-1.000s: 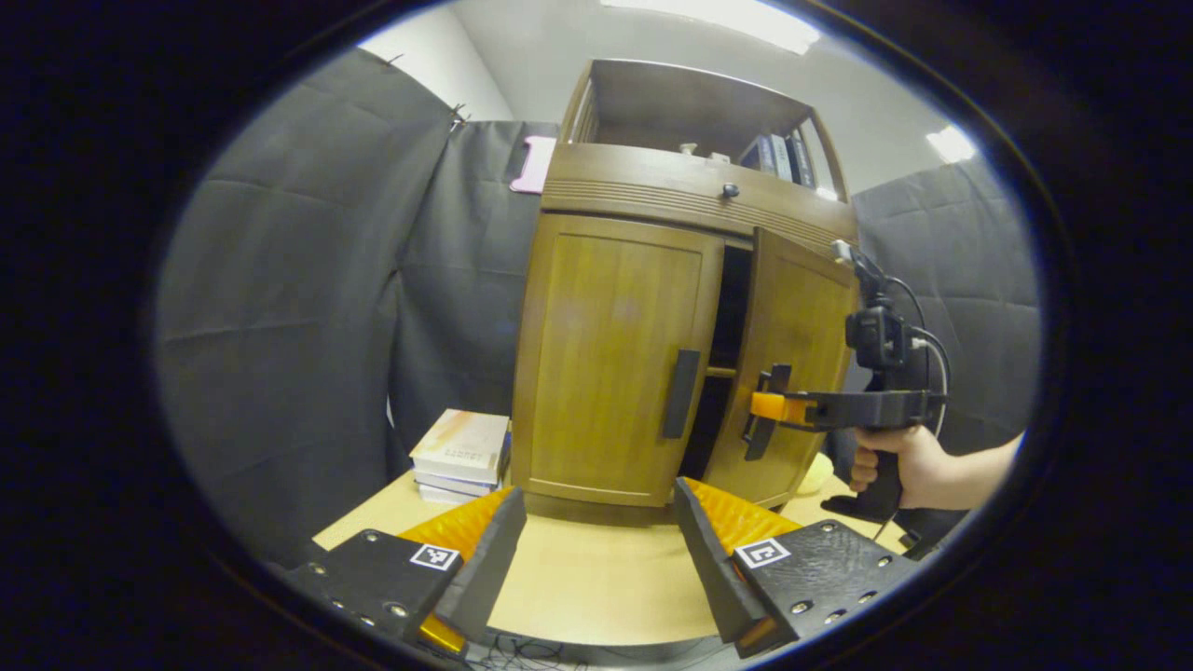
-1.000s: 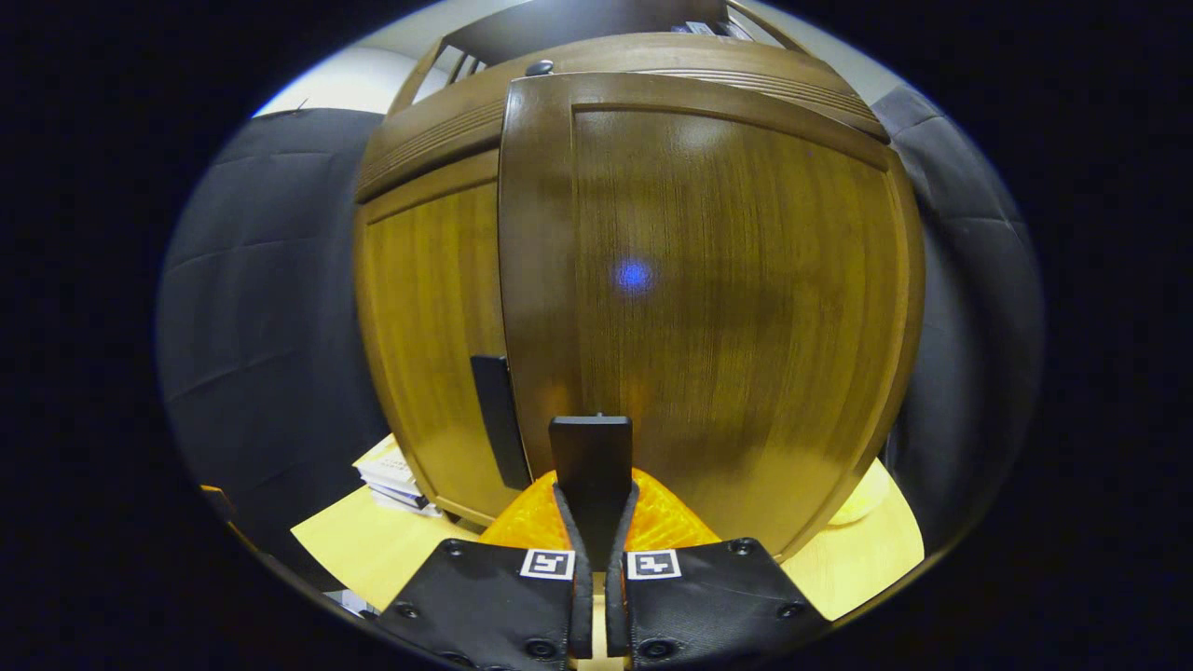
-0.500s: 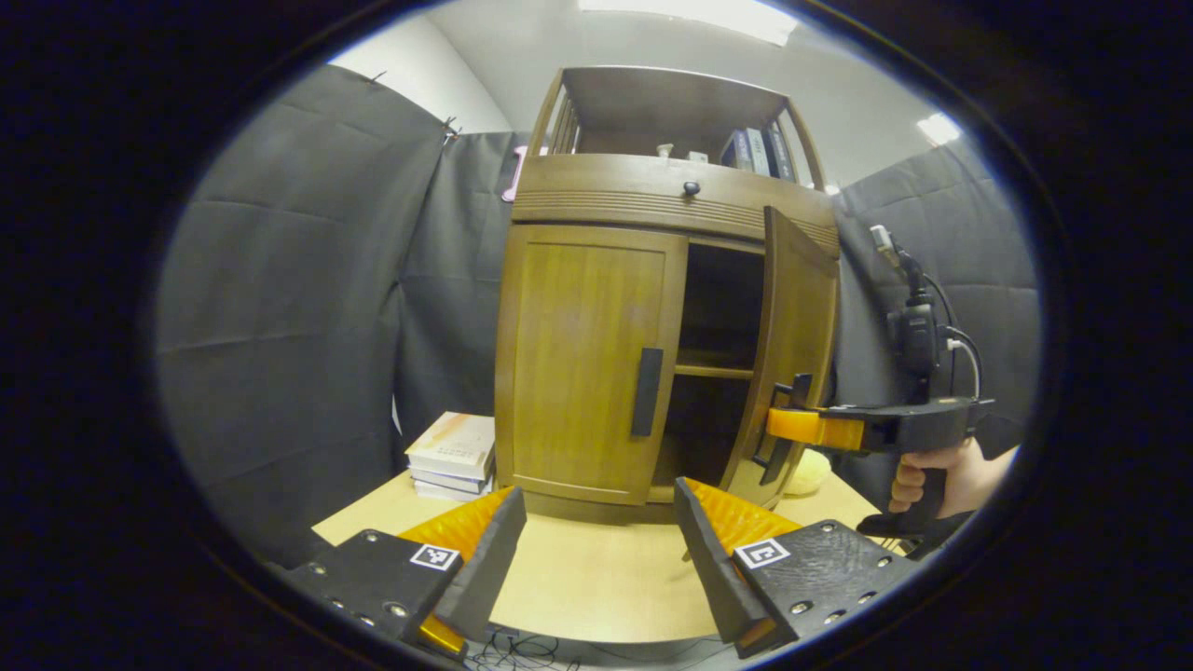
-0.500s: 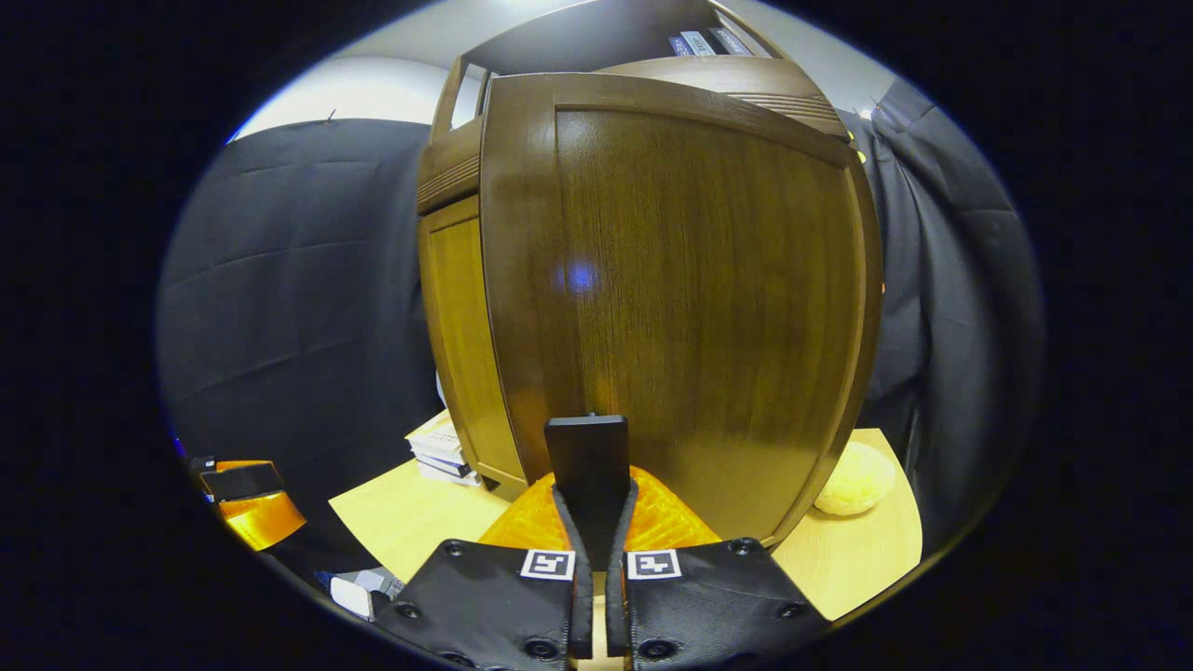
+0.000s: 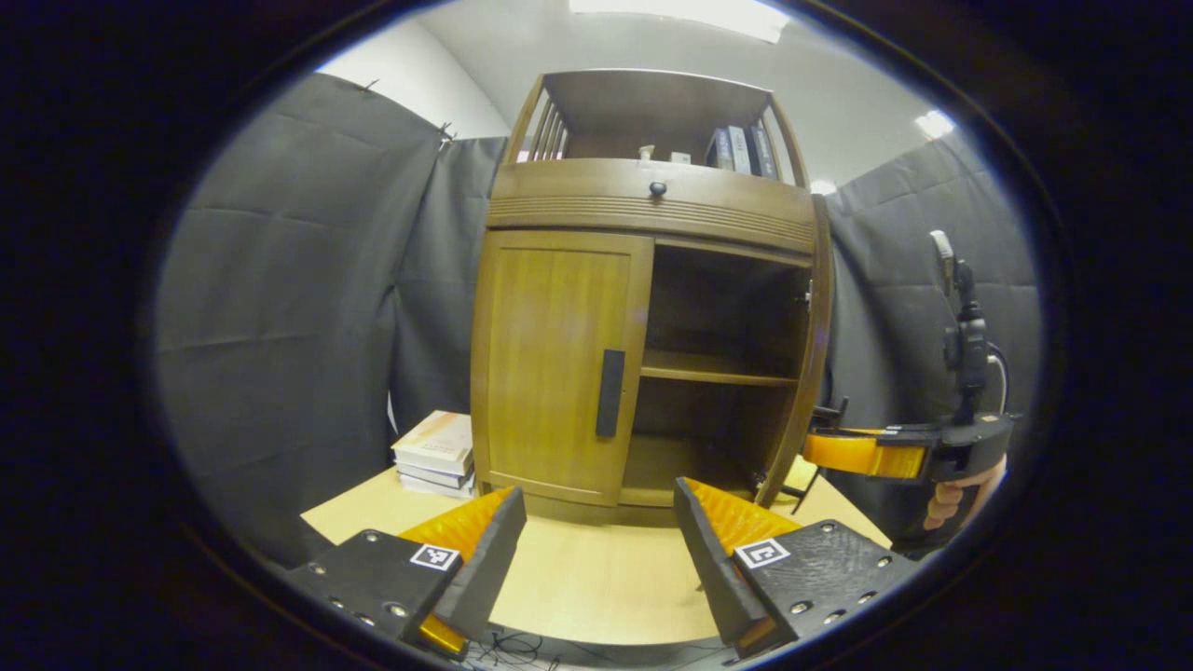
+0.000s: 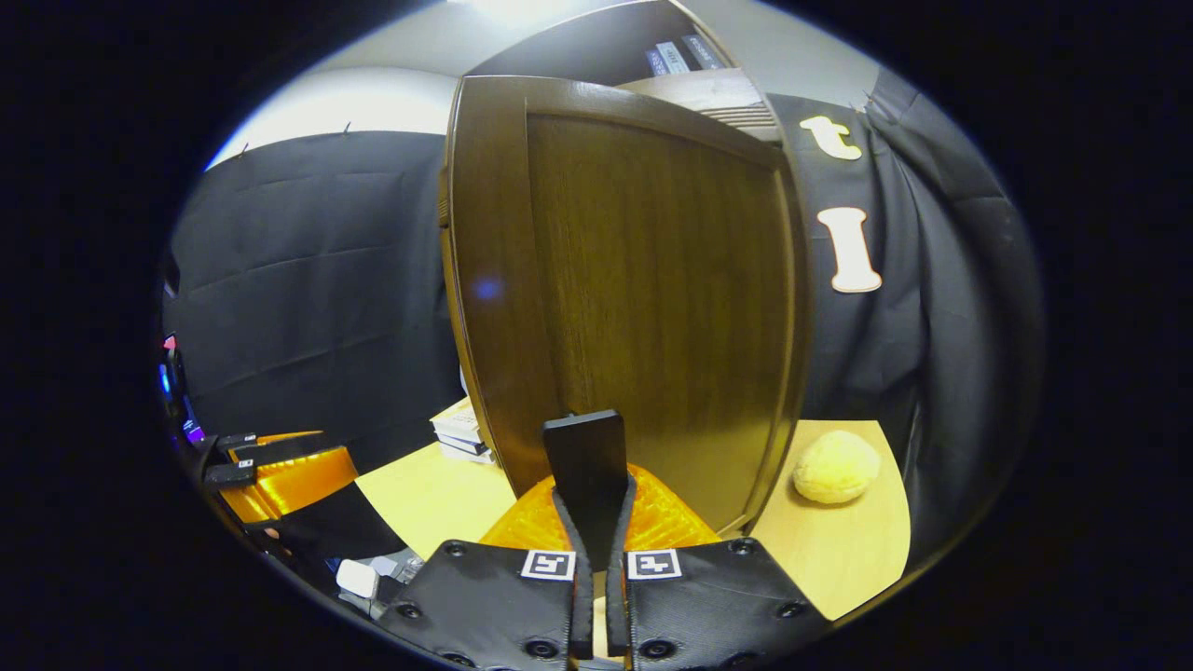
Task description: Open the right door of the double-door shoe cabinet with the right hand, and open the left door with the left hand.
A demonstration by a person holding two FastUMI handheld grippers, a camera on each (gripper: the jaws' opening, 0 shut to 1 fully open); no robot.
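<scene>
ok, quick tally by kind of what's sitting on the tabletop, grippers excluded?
Cabinet: 1, the shoe cabinet, right door open, left door shut
Book stack: 1, the stacked books left of the cabinet
Round yellowish lump: 1, the lump beside the open door
Total: 3

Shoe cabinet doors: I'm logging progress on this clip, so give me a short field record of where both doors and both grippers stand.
right door: swung wide open, shelves exposed
right door handle: clamped between the right gripper's fingers
right gripper: shut on the handle
left door: closed
left door handle: untouched
left gripper: open, held back from the cabinet above the table
remaining step: open the left door
</scene>
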